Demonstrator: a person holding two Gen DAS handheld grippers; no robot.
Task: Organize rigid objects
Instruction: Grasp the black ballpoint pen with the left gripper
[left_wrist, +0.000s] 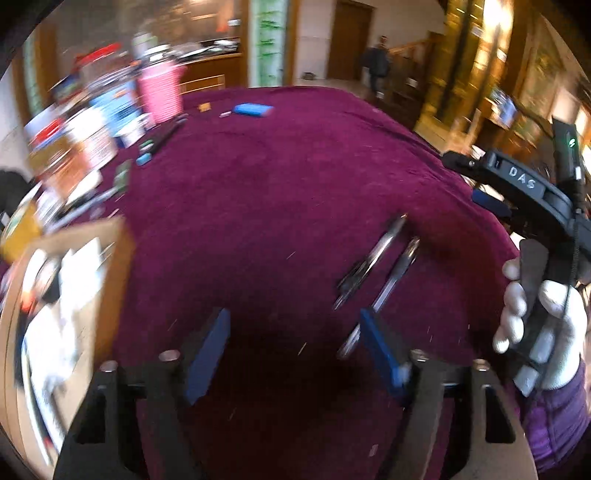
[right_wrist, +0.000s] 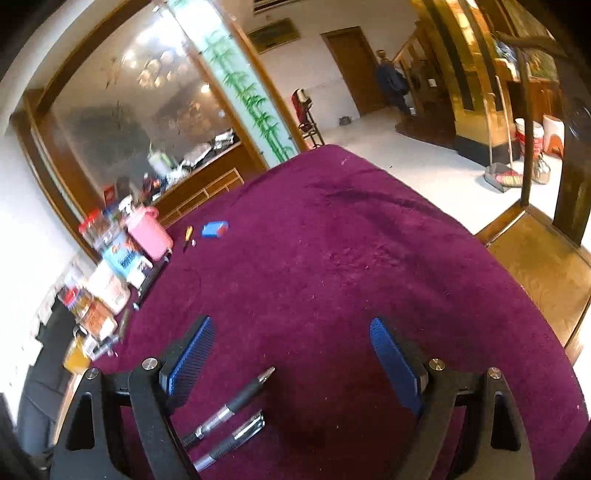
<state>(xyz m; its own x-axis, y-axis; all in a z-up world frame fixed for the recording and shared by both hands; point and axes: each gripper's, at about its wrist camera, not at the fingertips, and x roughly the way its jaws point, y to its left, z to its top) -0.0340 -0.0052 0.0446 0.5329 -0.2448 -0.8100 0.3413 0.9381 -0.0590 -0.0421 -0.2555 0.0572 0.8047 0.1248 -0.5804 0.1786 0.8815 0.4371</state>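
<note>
A bench (right_wrist: 332, 258) draped in deep magenta cloth fills both views. The left tongs (left_wrist: 295, 350) hang over it with their blue pads parted about halfway and only cloth between them; they hold nothing. Just past their right pad, toward one o'clock in the left wrist view, two pens (left_wrist: 380, 266) lie side by side on the cloth, both slanting up to the right, and the lower end of the nearer one passes just behind that pad's tip; blur makes it hard to tell whether they touch. The right tongs (right_wrist: 291, 358) stand wide apart, also gripping nothing. In their own view the same pens sit at about seven o'clock, near the left finger, with the tip of the upper pen reaching into the gap between the pads while neither pad presses on it. At the right edge of the left wrist view a hand (left_wrist: 535, 325) in a white glove with a purple sleeve grips the right tool's handle. An open cardboard box (left_wrist: 70, 314) holding pale, blurred items sits at eight o'clock in the left wrist view. Farther off, at eleven o'clock, stand a pink container (right_wrist: 149, 236), a small blue case (right_wrist: 214, 229) and a row of cluttered packages (right_wrist: 107, 280) along the bench's edge.
</note>
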